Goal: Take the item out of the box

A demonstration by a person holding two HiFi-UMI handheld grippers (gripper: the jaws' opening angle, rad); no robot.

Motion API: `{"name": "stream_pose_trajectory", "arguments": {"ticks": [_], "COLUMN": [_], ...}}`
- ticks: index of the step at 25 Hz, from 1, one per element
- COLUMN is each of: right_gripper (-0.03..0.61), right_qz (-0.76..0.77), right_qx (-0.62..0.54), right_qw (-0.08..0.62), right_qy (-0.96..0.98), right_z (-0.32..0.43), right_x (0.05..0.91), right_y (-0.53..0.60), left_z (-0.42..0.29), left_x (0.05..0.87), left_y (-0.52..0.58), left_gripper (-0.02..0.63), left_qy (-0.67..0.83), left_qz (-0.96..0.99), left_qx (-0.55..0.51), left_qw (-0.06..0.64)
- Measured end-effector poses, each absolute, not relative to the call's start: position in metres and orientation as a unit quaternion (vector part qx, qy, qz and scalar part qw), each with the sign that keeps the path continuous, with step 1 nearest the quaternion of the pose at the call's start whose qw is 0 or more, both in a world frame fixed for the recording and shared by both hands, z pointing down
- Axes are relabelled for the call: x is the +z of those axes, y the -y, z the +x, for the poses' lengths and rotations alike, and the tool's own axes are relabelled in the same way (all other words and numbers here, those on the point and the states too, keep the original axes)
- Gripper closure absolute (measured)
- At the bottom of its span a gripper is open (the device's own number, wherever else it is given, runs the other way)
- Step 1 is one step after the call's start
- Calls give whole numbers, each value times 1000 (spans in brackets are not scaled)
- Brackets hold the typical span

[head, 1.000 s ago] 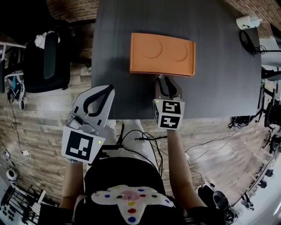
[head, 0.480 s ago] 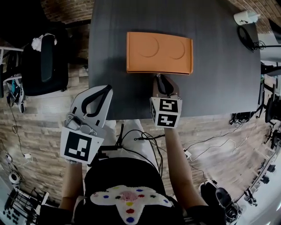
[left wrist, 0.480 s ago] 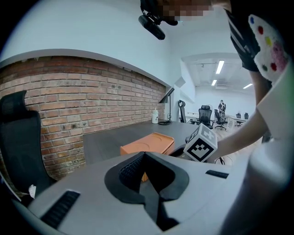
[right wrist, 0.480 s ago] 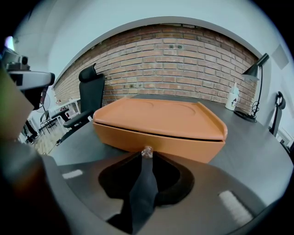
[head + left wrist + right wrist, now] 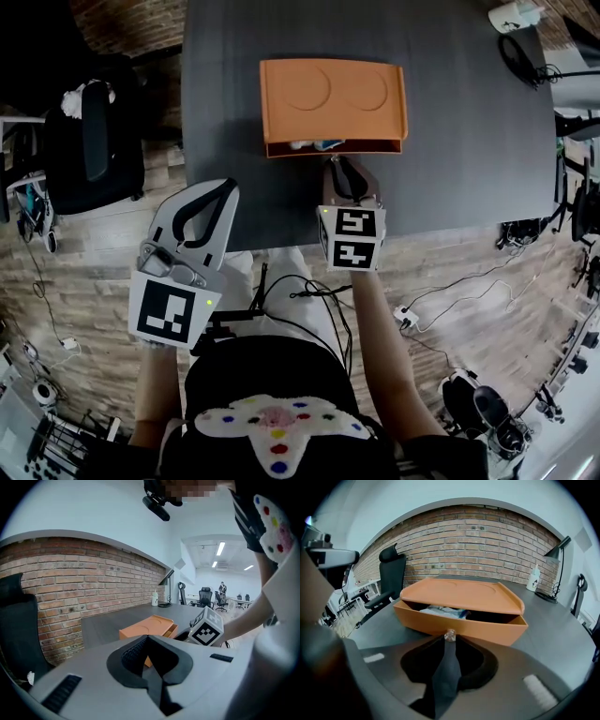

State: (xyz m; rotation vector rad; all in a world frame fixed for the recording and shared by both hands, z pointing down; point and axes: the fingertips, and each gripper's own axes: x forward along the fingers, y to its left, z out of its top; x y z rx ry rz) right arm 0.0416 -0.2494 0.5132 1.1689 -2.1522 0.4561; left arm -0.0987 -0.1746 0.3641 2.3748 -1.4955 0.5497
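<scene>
The right gripper (image 5: 339,169) (its jaws have just been closing) is pinched on a small clear round knob (image 5: 450,634) at the orange drawer front (image 5: 487,629). The drawer stands partly drawn out of the flat orange plastic box (image 5: 333,94) on the dark grey table (image 5: 469,178). Inside lies the item (image 5: 443,611), pale white and blue, crumpled. Most of it is hidden under the box top, so its kind is unclear. The head view shows only a sliver of it and no knob. The left gripper (image 5: 146,638), jaws together and empty, sees the drawer gap from the side but not the contents.
</scene>
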Motion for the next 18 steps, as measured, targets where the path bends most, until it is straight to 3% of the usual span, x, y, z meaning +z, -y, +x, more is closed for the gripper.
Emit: {"name": "stream_pose_trajectory", "arguments": {"ticks": [18], "right_gripper": [495], "right_qz": [467], "right_qx": [190], "right_qw": [312], "right_qy": [805], "right_z": [62], "right_x": [511], "right_y": [210], "left_z": [-71], "left_x": [365], "left_y": [152], "left_gripper": [607], "left_qy": [479], "left_qz": [844], "left_qx": [202], "left_qw": [133]}}
